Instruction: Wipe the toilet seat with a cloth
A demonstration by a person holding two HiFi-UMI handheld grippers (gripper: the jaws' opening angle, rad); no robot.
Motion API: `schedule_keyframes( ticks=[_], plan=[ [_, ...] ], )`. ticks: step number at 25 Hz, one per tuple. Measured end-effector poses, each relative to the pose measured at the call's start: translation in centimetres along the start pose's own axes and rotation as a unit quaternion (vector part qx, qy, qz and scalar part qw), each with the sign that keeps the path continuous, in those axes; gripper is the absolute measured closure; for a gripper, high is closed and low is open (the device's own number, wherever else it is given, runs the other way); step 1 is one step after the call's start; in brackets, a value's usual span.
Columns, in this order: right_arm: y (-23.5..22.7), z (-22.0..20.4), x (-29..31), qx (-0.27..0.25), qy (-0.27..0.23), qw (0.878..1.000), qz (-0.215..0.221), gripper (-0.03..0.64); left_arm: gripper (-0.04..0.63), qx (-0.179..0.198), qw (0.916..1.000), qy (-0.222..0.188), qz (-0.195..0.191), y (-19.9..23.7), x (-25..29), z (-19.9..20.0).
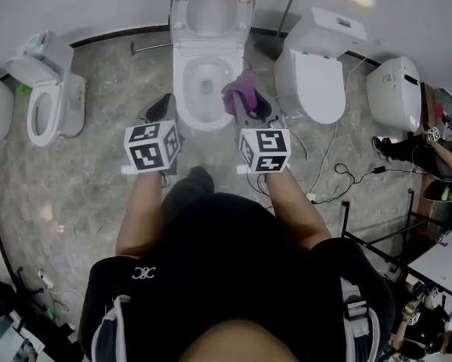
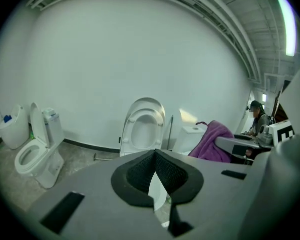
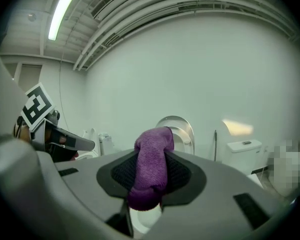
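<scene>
The middle toilet (image 1: pixel 204 81) stands straight ahead, its lid and seat (image 1: pixel 210 13) raised against the wall. My right gripper (image 1: pixel 250 105) is shut on a purple cloth (image 1: pixel 241 90) that hangs over the bowl's right rim. In the right gripper view the cloth (image 3: pixel 151 169) bulges out between the pads, with the raised seat (image 3: pixel 182 129) behind it. My left gripper (image 1: pixel 161 111) hovers by the bowl's left side. Its jaws (image 2: pixel 155 156) are shut with nothing in them. From there I see the toilet (image 2: pixel 142 129) and the cloth (image 2: pixel 212 141).
Another toilet (image 1: pixel 48 96) stands at the left, and two more (image 1: pixel 312 78) (image 1: pixel 395 89) at the right. Cables (image 1: pixel 339 179) trail over the marbled floor on the right. A person (image 1: pixel 429 145) sits at the far right. A metal bar (image 1: pixel 150 46) lies by the wall.
</scene>
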State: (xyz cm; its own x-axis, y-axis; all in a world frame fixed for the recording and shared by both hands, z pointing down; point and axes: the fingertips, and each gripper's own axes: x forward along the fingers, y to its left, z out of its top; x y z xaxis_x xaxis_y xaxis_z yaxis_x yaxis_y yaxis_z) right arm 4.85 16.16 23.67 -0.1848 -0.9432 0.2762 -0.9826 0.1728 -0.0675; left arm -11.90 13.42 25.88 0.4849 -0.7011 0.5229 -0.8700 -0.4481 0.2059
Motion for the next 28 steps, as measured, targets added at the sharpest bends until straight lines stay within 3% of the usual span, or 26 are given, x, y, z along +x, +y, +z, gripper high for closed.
schedule_keyframes(
  ticks=[6,12,19,25,28],
  plan=[
    [0.0,1.8,5.1,-0.011,0.019,1.000,-0.021,0.497,0.585,-0.002,0.9995,-0.007,-0.031,3.1,4.3,4.5],
    [-1.5,0.8,8.1,-0.001,0.042,0.999,-0.024,0.497,0.586,-0.009,0.9995,-0.006,-0.031,3.6,7.1,6.0],
    [-5.4,1.0,13.1,0.012,0.051,0.999,-0.004,0.497,0.586,-0.016,0.9999,0.003,0.002,3.5,10.4,7.7],
    [-11.9,2.2,19.7,0.079,0.056,0.995,0.013,0.497,0.586,-0.025,0.9991,0.000,0.035,1.6,13.7,10.4],
    [-15.3,2.8,23.9,0.088,0.059,0.994,0.014,0.497,0.586,-0.030,0.9980,-0.006,0.055,1.0,15.4,11.7]
  ],
)
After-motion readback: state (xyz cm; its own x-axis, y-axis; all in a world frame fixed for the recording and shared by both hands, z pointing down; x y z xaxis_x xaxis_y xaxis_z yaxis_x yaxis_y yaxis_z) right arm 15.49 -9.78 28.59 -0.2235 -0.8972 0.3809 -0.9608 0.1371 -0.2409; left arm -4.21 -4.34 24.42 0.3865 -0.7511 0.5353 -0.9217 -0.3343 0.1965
